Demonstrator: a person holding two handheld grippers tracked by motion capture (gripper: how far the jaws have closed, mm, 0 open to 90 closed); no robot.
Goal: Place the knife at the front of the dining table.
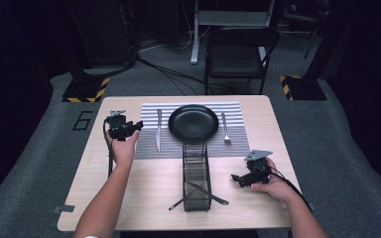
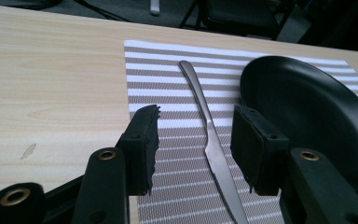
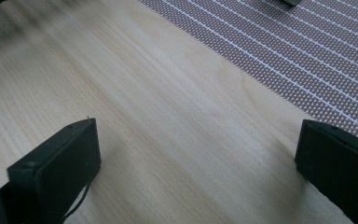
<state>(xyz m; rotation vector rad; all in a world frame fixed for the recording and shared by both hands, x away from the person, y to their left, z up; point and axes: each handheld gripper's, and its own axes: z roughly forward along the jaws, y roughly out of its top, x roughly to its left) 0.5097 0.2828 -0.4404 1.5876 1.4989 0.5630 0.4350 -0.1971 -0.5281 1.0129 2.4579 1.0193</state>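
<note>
A black plate (image 1: pixel 193 122) sits on a striped placemat (image 1: pixel 144 148), with a knife (image 1: pixel 158 130) to its left and a fork (image 1: pixel 224 128) to its right. My left gripper (image 1: pixel 135 126) hovers at the mat's left edge, open; the knife (image 2: pixel 210 140) lies on the mat between and beyond its jaws, next to the plate (image 2: pixel 317 107). My right gripper (image 1: pixel 235 178) is low over bare wood at the right, open and holding nothing. Its pads (image 3: pixel 58 168) frame the tabletop, with the placemat (image 3: pixel 303 51) corner beyond.
A black wire caddy (image 1: pixel 196 176) stands in front of the plate, with two utensils (image 1: pixel 206 192) crossed across its near end. The wooden table (image 1: pixel 94 198) has bare areas at both front corners. A folding chair (image 1: pixel 238 52) stands beyond the far edge.
</note>
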